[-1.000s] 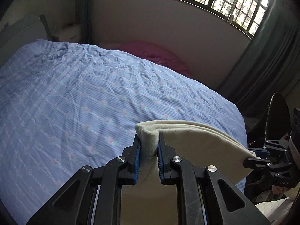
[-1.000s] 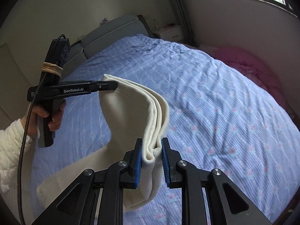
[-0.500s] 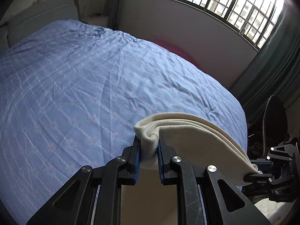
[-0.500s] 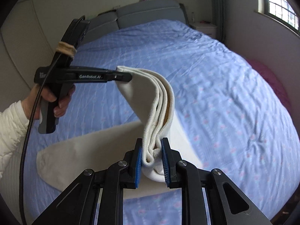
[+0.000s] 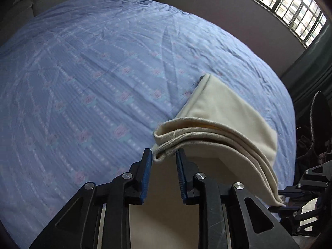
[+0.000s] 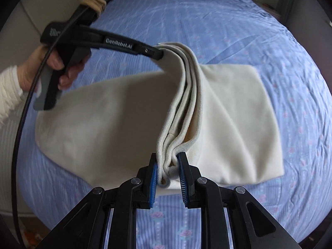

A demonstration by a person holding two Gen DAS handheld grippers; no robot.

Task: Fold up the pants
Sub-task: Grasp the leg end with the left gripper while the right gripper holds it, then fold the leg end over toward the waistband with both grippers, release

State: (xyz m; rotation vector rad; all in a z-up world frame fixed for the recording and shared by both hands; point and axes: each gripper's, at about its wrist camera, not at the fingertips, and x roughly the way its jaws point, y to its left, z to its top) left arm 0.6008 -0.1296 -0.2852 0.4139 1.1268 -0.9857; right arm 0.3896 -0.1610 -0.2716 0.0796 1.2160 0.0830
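Right gripper (image 6: 167,166) pinching cream pants (image 6: 228,120), blue bedspread (image 6: 207,20)

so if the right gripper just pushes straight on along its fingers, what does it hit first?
The pants: the right gripper already pinches their stacked edge, with the folded part lying just beyond on the bed. Depth is unclear.

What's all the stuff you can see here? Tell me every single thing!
pants: one, cream, folded over on the bed, cuff end lifted
bedspread: one, blue with pink flowers, covers the bed
window: one, dark bars, far wall
curtain: one, dark green, beside the window
left gripper: one, black with blue pads, jaws opening, cuff between them
right gripper: one, black with blue pads, clamped on the cuff
hand: one, white sleeve, holds the left gripper
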